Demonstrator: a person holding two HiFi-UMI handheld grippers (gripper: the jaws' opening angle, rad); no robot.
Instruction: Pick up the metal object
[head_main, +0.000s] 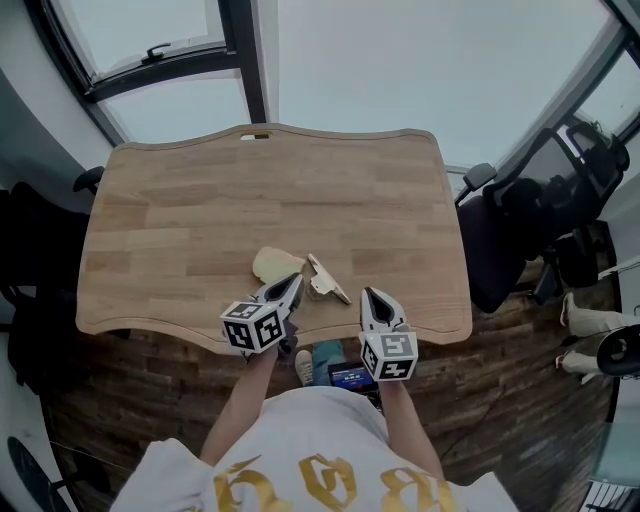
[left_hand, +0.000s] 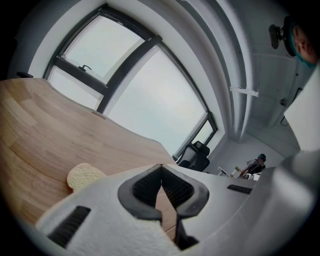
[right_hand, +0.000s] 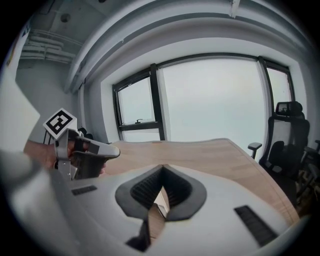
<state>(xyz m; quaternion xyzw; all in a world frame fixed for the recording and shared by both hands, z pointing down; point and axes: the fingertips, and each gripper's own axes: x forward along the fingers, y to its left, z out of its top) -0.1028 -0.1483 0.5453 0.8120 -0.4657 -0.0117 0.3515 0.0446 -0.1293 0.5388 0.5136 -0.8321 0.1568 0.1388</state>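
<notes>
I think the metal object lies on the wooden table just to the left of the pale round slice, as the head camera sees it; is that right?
Not quite. The head view shows the metal object lying on the wooden table just to the right of the pale round slice, not to its left.

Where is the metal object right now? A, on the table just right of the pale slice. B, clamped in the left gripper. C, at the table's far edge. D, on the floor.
A: the head view shows the metal object lying on the table right beside the pale slice.
</notes>
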